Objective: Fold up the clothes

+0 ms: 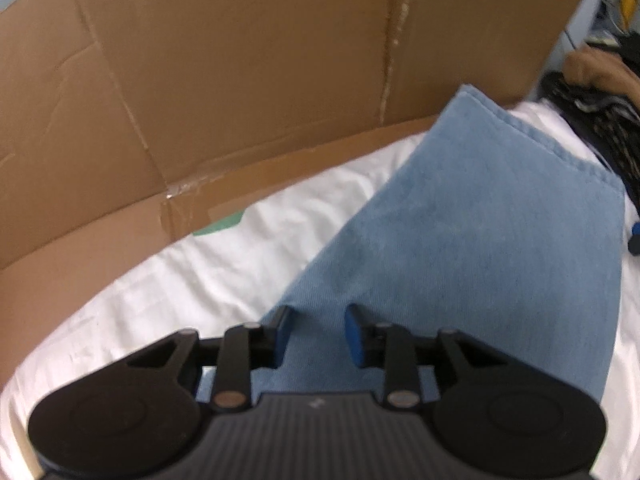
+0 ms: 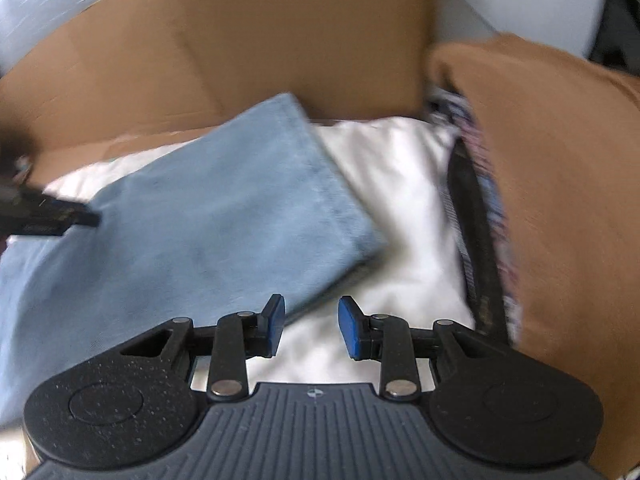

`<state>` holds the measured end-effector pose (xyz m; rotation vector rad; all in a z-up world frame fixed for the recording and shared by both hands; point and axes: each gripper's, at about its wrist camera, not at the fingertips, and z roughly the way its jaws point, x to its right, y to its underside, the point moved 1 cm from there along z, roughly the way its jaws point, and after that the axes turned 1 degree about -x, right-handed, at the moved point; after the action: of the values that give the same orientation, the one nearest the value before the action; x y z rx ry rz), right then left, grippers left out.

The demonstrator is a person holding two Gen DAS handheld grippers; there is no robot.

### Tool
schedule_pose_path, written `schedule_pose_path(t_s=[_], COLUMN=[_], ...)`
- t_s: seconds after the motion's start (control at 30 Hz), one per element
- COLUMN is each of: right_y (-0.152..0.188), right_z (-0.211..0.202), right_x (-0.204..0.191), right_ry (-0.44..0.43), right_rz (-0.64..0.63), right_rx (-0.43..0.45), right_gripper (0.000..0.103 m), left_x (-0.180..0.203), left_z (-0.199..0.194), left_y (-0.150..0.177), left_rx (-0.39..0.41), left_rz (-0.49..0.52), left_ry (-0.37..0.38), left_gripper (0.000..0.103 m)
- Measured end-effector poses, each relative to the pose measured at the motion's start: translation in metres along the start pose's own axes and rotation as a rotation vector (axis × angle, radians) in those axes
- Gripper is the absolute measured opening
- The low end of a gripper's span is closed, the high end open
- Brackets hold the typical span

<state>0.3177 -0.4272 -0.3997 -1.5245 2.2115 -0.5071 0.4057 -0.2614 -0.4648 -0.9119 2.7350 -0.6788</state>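
Left wrist: we see jeans (image 1: 480,248) flat, hem creased, on white sheet (image 1: 180,280); both grippers (image 1: 316,336) (image 2: 312,328) spread, empty. Right view motion-blurred, jeans cut off left.

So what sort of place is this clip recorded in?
Probably a home bedroom or laundry corner: blue jeans lie on a white sheet, a cardboard sheet stands behind, and a pile of other clothes sits alongside.
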Motion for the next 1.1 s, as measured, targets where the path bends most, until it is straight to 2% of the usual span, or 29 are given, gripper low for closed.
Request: schedule_pose_path(t_s=[0.07, 0.2, 0.23, 0.27, 0.33, 0.53, 0.63, 0.87, 0.93, 1.03, 1.1], right_y=[-0.002, -0.006, -0.008, -0.009, -0.012, -0.012, -0.011, -0.009, -0.008, -0.005, -0.002], right_z=[0.002, 0.010, 0.012, 0.013, 0.016, 0.024, 0.026, 0.015, 0.009, 0.002, 0.003], right_x=[0.009, 0.014, 0.015, 0.015, 0.017, 0.013, 0.010, 0.008, 0.006, 0.001, -0.007], right_ry=[0.006, 0.006, 0.009, 0.013, 0.019, 0.059, 0.081, 0.093, 0.072, 0.019, 0.004], right_rz=[0.054, 0.080, 0.080, 0.081, 0.090, 0.064, 0.047, 0.080, 0.085, 0.089, 0.089], right_rx=[0.019, 0.050, 0.056, 0.062, 0.067, 0.069, 0.067, 0.074, 0.074, 0.075, 0.065], right_gripper=[0.037, 0.035, 0.029, 0.018, 0.010, 0.008, 0.008, 0.011, 0.013, 0.035, 0.036], left_x=[-0.001, 0.002, 0.005, 0.009, 0.015, 0.025, 0.028, 0.039, 0.042, 0.042, 0.045], left_z=[-0.005, -0.026, -0.033, -0.039, -0.050, -0.070, -0.076, -0.068, -0.064, -0.057, -0.056], left_y=[0.001, 0.011, 0.015, 0.019, 0.026, 0.053, 0.067, 0.091, 0.097, 0.100, 0.099], left_rx=[0.005, 0.039, 0.044, 0.049, 0.053, 0.006, -0.021, -0.114, -0.140, -0.151, -0.152], left_rz=[-0.053, -0.157, -0.157, -0.156, -0.150, -0.176, -0.205, -0.165, -0.156, -0.170, -0.146], left_ry=[0.014, 0.062, 0.069, 0.076, 0.085, 0.105, 0.115, 0.119, 0.121, 0.132, 0.141], left_gripper=[0.032, 0.031, 0.031, 0.031, 0.032, 0.032, 0.033, 0.033, 0.033, 0.036, 0.046])
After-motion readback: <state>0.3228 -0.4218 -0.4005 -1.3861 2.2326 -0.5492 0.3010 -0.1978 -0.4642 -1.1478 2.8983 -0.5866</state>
